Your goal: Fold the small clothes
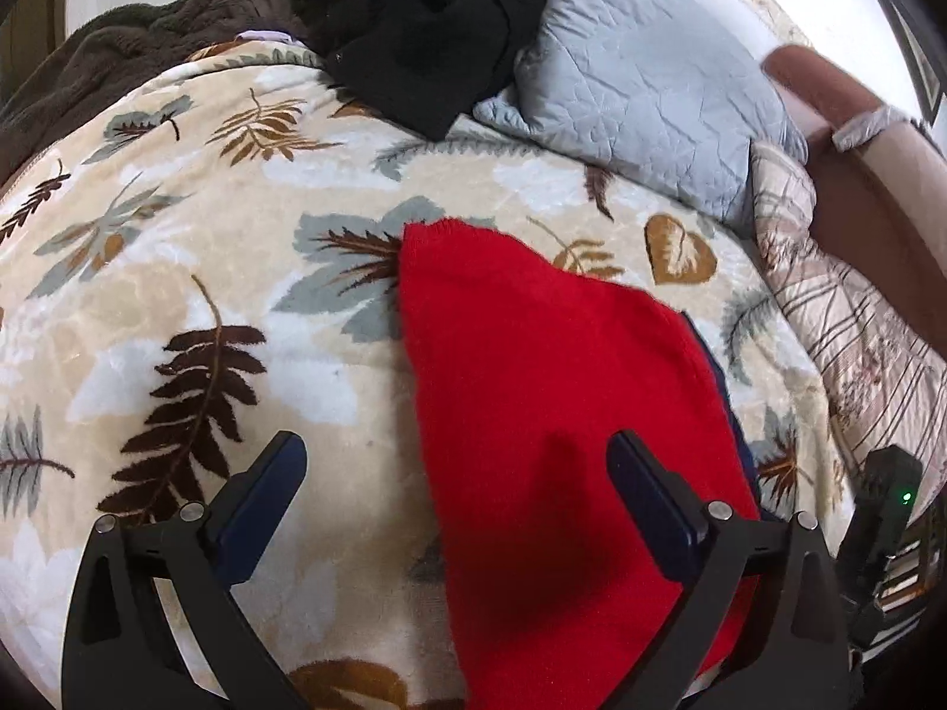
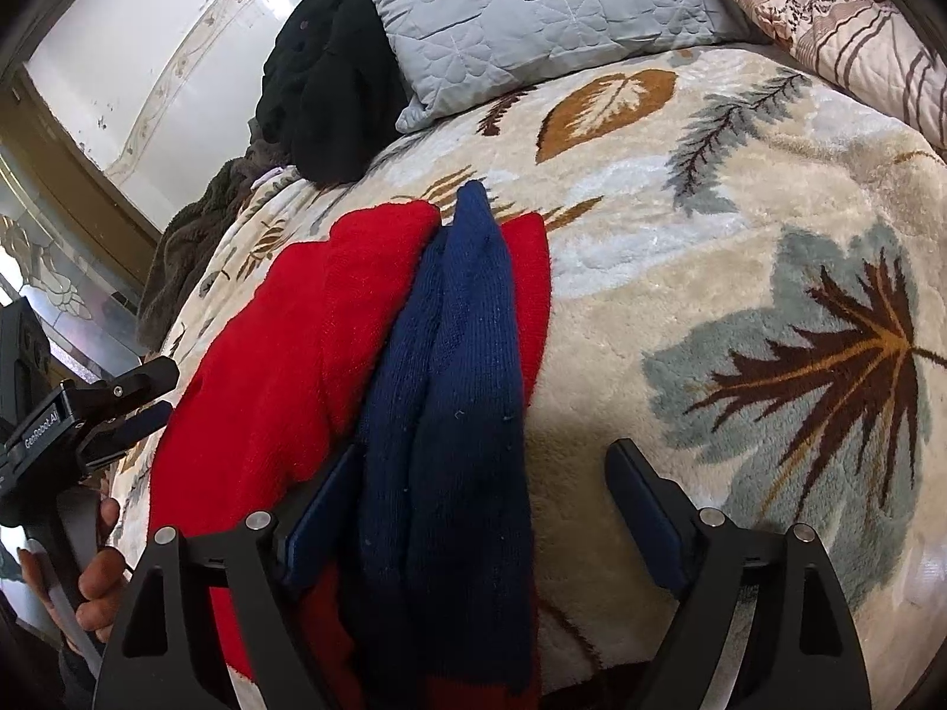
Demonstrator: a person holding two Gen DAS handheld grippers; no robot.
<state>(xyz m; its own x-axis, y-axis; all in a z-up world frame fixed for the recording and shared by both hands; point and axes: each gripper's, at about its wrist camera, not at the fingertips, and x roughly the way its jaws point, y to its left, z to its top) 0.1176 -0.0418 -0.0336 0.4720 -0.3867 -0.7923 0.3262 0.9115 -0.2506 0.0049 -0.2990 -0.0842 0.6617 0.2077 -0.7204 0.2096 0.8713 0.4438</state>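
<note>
A small red knit garment (image 1: 550, 390) lies on the leaf-print blanket (image 1: 195, 272). In the right wrist view its red body (image 2: 284, 367) has a navy-blue sleeve part (image 2: 461, 390) folded along its right side. My left gripper (image 1: 456, 473) is open just above the garment's left edge, its right finger over the red cloth. My right gripper (image 2: 482, 479) is open with the navy part lying between its fingers. The left gripper also shows in the right wrist view (image 2: 127, 399) at the far left, held by a hand.
A grey quilted pillow (image 1: 645, 89) and a pile of black clothing (image 1: 426, 18) lie at the head of the bed. A brown fleece blanket (image 1: 106, 53) is at the far left. A striped quilt (image 1: 840, 307) runs along the right side.
</note>
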